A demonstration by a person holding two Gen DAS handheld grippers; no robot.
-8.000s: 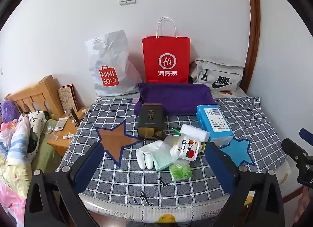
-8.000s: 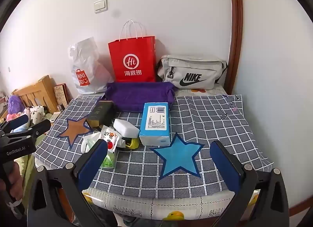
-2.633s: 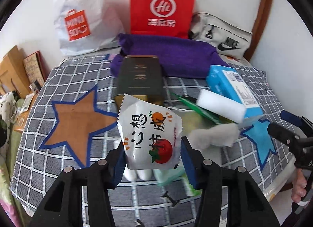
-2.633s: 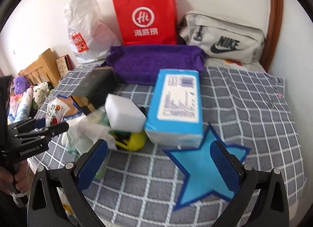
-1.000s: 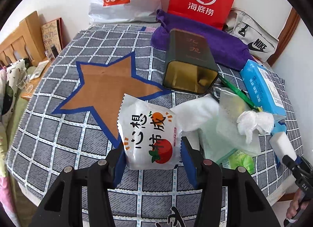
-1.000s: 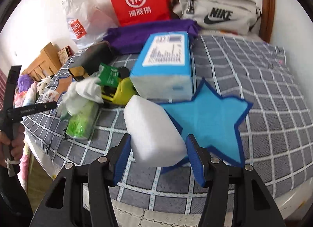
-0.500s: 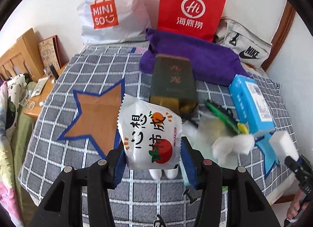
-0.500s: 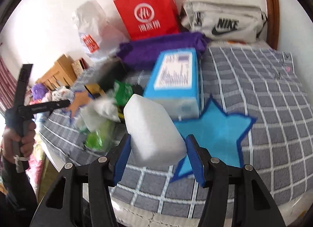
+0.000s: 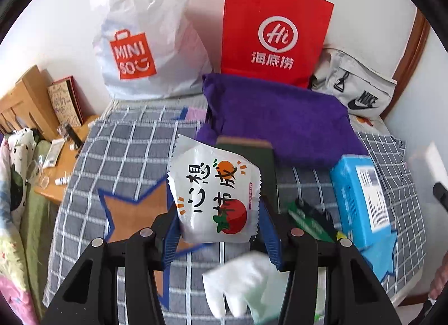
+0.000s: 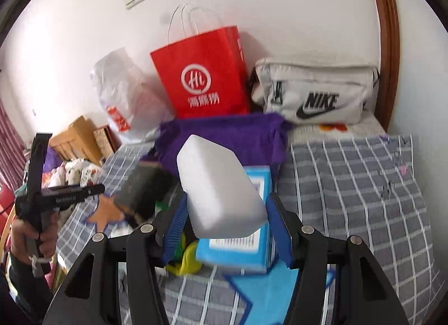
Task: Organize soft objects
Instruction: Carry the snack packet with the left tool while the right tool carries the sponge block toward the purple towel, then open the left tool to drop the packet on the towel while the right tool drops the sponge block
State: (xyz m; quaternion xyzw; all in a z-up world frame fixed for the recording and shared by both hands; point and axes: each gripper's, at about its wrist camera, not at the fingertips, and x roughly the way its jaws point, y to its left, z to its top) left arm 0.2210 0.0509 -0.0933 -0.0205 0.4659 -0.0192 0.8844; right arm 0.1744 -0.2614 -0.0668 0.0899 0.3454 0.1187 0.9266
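Both grippers held soft items, lifted above the checked bed.
Left gripper [image 9: 221,230] clamped a snack packet [image 9: 214,193], frame centre: light, crinkly, prob. slippery. Right gripper [image 10: 224,221] squeezed a white sponge [image 10: 218,188], centre: squashy; grip mid-sides.

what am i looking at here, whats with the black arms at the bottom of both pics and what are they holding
Those black arms are hand-held grasping tools, one in each of a person's hands, each carrying its own wide-angle camera that looks along its two fingers. One picture comes from the left tool, which is clamped on a white snack packet. The other comes from the right tool, clamped on a white foam block. Below lies a checked cloth with a blue tissue box, a purple towel, a dark tin and two paper stars.
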